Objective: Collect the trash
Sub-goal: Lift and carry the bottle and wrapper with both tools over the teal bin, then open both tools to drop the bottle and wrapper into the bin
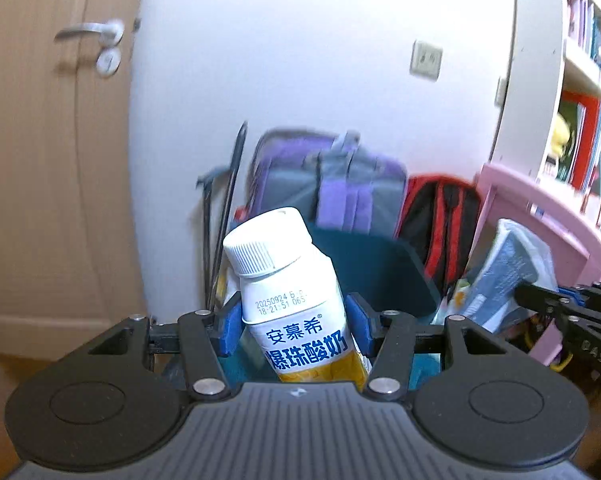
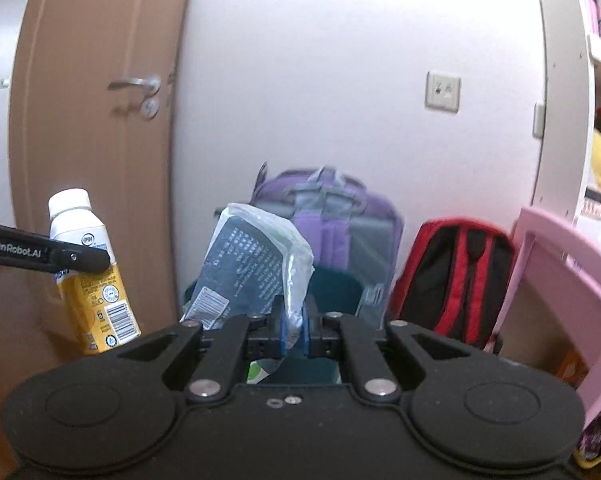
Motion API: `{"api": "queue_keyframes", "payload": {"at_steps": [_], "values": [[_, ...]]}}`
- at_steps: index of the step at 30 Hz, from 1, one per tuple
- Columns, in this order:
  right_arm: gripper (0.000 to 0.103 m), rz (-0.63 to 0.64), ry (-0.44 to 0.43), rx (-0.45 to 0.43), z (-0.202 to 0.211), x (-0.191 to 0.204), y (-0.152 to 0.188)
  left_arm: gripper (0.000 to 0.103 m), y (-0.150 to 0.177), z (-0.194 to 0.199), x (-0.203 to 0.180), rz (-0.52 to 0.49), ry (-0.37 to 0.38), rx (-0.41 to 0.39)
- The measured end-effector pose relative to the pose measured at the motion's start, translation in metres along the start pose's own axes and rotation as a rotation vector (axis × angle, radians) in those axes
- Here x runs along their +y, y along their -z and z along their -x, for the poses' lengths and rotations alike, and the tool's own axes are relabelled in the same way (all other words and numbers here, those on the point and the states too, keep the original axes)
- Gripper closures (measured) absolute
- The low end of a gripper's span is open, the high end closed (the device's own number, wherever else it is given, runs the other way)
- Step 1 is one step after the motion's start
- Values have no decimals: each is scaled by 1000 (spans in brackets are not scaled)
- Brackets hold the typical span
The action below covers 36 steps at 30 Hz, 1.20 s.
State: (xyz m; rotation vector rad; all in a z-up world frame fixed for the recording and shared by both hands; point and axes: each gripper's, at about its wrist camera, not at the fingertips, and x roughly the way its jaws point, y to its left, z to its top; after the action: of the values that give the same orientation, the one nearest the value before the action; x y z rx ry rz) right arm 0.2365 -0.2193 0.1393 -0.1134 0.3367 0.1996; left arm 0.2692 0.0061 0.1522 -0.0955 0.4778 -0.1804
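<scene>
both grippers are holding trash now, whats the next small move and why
Probably carry both forward over the dark teal bin and lower them. The left gripper grips the yogurt bottle, the right gripper pinches the plastic wrapper, and the bin sits just ahead, below both.

One yogurt drink bottle point(image 1: 288, 296) on the left. One plastic wrapper point(image 2: 256, 264) to its right. One dark bin point(image 1: 372, 272) beyond them. Two backpacks far back, purple point(image 2: 332, 220) and red-black point(image 2: 456, 276). One door point(image 1: 40, 160). One wall socket point(image 2: 443, 91). One pink chair point(image 2: 560, 280) at right.

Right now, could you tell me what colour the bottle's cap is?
White cap; left wrist view shows it best.
</scene>
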Motion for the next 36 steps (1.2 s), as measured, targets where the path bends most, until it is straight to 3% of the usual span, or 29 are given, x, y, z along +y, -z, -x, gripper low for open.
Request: {"api": "queue_keyframes", "payload": {"at_steps": [4, 10, 25, 30, 36], "values": [[96, -2, 35, -14, -19, -12, -17, 50, -28, -22, -14, -4, 4, -28], [96, 2, 57, 35, -60, -22, -17, 50, -44, -71, -27, -19, -24, 3], [95, 92, 10, 221, -154, -20, 14, 50, -24, -200, -47, -124, -77, 190], [93, 96, -13, 301, -174, -20, 23, 50, -11, -225, -45, -131, -65, 261], [85, 99, -28, 327, -181, -21, 29, 50, -4, -237, -40, -108, -30, 296]]}}
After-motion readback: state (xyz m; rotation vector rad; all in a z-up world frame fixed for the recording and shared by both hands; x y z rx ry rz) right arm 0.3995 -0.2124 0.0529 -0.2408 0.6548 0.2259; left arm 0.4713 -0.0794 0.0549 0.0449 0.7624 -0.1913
